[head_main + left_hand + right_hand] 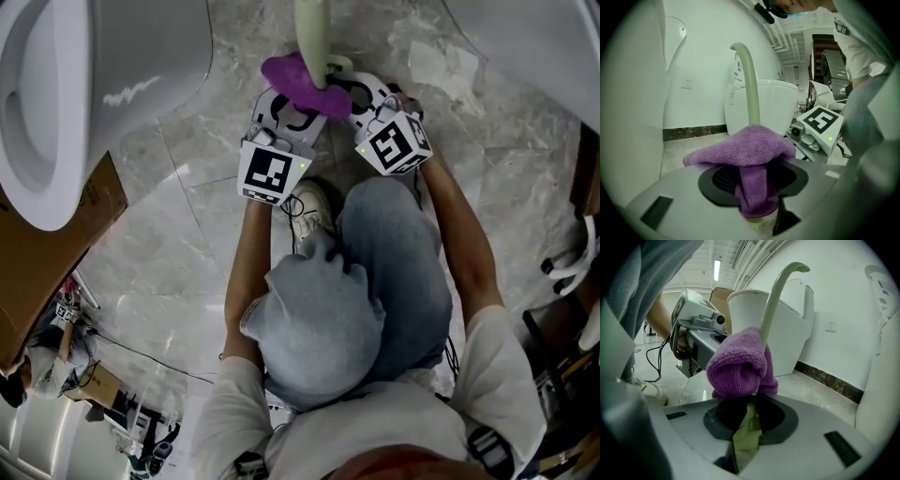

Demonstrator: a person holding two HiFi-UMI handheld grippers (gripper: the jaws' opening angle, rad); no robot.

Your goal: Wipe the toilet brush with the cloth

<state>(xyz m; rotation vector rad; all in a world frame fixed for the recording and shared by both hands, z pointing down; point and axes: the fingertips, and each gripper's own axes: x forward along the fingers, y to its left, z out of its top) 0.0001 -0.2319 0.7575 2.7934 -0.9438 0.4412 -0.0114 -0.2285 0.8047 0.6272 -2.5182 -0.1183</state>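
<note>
The toilet brush's pale green handle (312, 33) rises at the top centre of the head view, and the purple cloth (302, 82) is bunched around it. My left gripper (298, 108) reaches in from the left and my right gripper (354, 96) from the right. In the left gripper view the cloth (745, 147) drapes over the wide-spread jaws of the left gripper (752, 206), one fold hanging between them, with the handle (751, 84) behind. In the right gripper view the right gripper (747, 427) is shut on the handle (776, 301) just below the cloth (738, 364).
A white toilet (56, 112) stands at the left with flattened cardboard (70, 234) beside it. Another white fixture (534, 37) is at the top right, and crumpled paper (441, 66) lies on the marble floor. The person's knee (394, 253) and shoe (309, 211) sit just behind the grippers.
</note>
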